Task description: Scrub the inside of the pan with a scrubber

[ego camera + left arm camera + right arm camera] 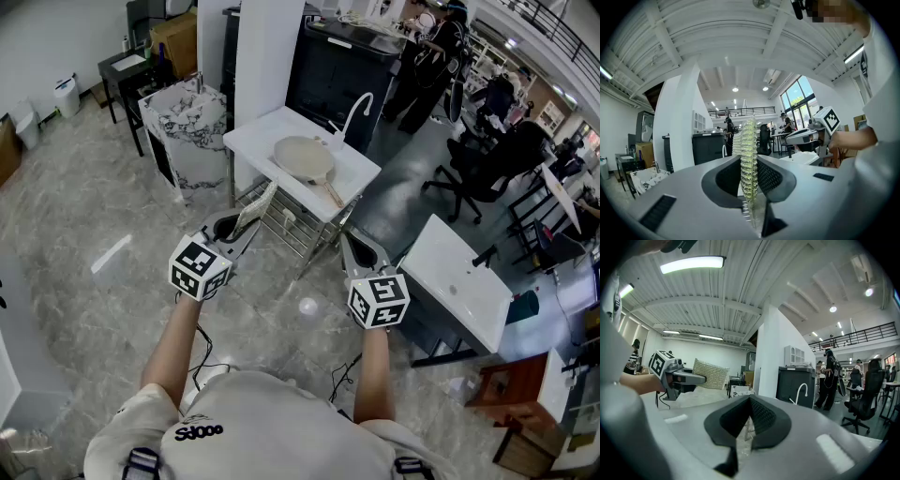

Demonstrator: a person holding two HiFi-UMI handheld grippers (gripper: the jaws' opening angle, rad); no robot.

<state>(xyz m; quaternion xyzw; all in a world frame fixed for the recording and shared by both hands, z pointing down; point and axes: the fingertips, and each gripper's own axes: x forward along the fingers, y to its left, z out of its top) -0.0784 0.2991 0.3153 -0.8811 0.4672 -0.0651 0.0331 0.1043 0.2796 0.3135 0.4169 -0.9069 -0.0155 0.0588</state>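
Left gripper [242, 228] at 10 o'clock, jaws pinching pale mesh scrubber [260, 206], held upright, edge-on. Right gripper [750, 417] at 2 o'clock, jaws pressed together, nothing between. Pan [305, 157] at 12 o'clock on white counter [258, 136], well apart from both.

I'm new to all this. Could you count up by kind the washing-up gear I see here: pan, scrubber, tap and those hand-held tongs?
Pan: 1
Scrubber: 1
Tap: 1
Tongs: 2 (left tongs shut on the scrubber, right tongs shut and empty)
Total: 5
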